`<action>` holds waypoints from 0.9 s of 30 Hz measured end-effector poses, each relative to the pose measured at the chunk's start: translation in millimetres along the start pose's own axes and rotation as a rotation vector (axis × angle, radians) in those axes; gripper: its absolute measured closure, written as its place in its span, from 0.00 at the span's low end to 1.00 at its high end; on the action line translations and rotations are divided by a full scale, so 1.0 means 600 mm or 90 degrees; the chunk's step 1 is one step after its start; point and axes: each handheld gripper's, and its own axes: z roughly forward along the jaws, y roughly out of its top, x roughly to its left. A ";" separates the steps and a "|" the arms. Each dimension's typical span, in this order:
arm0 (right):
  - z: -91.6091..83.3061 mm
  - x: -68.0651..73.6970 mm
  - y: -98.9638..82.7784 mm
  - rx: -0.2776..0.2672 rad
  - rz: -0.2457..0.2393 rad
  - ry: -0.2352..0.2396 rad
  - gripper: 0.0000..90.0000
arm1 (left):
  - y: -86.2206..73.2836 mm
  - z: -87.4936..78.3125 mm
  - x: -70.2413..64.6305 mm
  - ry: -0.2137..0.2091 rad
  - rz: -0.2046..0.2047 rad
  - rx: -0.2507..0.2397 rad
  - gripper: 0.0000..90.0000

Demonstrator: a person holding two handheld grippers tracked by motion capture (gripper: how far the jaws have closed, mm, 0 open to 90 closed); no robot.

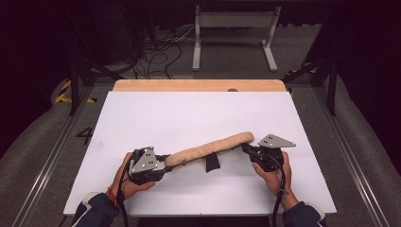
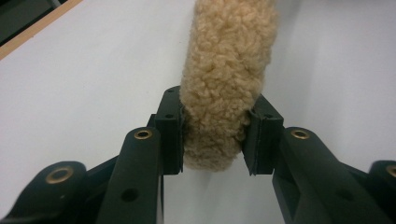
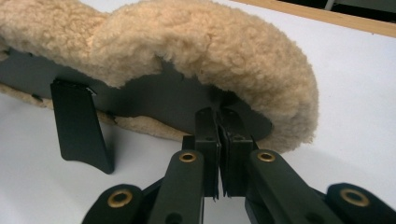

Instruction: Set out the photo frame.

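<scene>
Fleece pad near the table's front edge looks soft and light. My left gripper squeezes one fluffy end. My right gripper pinches its dark backing, jaws nearly closed.

We note a white rectangular tabletop sheet laid on a light wooden table, whose far edge shows as a bare strip. Beyond it stands a grey metal frame with two legs on flat feet. A tangle of black cables lies on the grey carpeted floor. Yellow-and-black hazard tape marks the floor at left. Metal floor rails run along both sides. The surroundings are dark, with light falling on the table.
</scene>
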 end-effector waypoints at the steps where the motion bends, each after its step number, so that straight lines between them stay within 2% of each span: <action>1: 0.002 -0.001 0.001 -0.001 0.004 0.001 0.97 | 0.000 0.000 -0.001 -0.001 0.003 0.000 0.72; 5: 0.007 -0.004 0.003 -0.001 0.008 0.002 0.98 | 0.002 -0.002 -0.008 -0.006 0.013 0.005 0.73; 15: 0.025 -0.007 0.012 -0.001 0.007 0.001 0.97 | 0.008 -0.003 -0.032 -0.006 0.059 0.008 0.74; 22: 0.039 -0.008 0.015 0.001 0.009 0.003 0.96 | 0.010 -0.003 -0.044 -0.010 0.067 0.007 0.73; 27: 0.043 -0.007 0.018 -0.013 0.011 -0.009 0.97 | 0.012 0.000 -0.051 -0.019 0.068 0.002 0.73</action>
